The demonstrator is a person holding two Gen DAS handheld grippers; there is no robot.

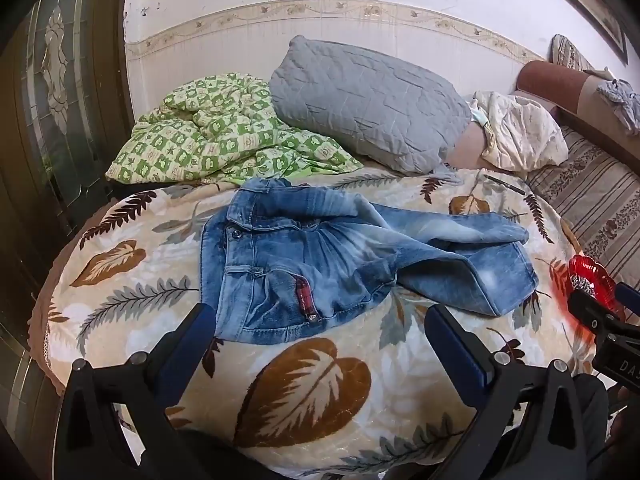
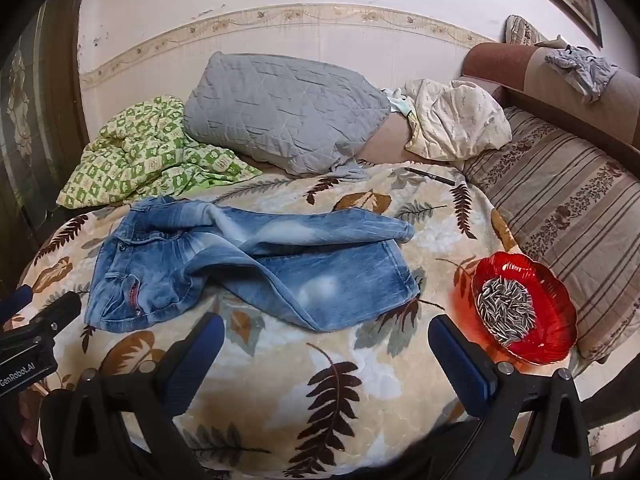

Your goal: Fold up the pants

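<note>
The left gripper (image 1: 316,316) hangs over the near part of the bed with its jaws spread wide and nothing between them; its blue pads (image 1: 192,344) frame the waist end of the jeans (image 1: 320,256) from above, clear of the cloth. The right gripper (image 2: 324,332) is likewise wide open and empty, tilted down toward the blanket (image 2: 320,392) just in front of the lower trouser leg. Each gripper shows at the edge of the other's view, so the two sit side by side.

The jeans lie unfolded and rumpled on the leaf-patterned blanket, waistband to the left with the button and a red-trimmed pocket facing up. The legs run to the right: the far leg stretches straight, the near one angles toward the grippers, and the two cross near the crotch.

A red dish (image 2: 524,308) of sunflower seeds (image 2: 506,312) sits on the blanket to the right of the leg ends, apart from the jeans and near the right gripper. Behind the jeans are a green checked quilt (image 1: 216,136), a grey pillow (image 1: 368,104) and a cream cloth (image 2: 456,120). A dark pen (image 2: 430,176) lies on the blanket beyond the legs. A striped cushion (image 2: 560,208) is at the right.
</note>
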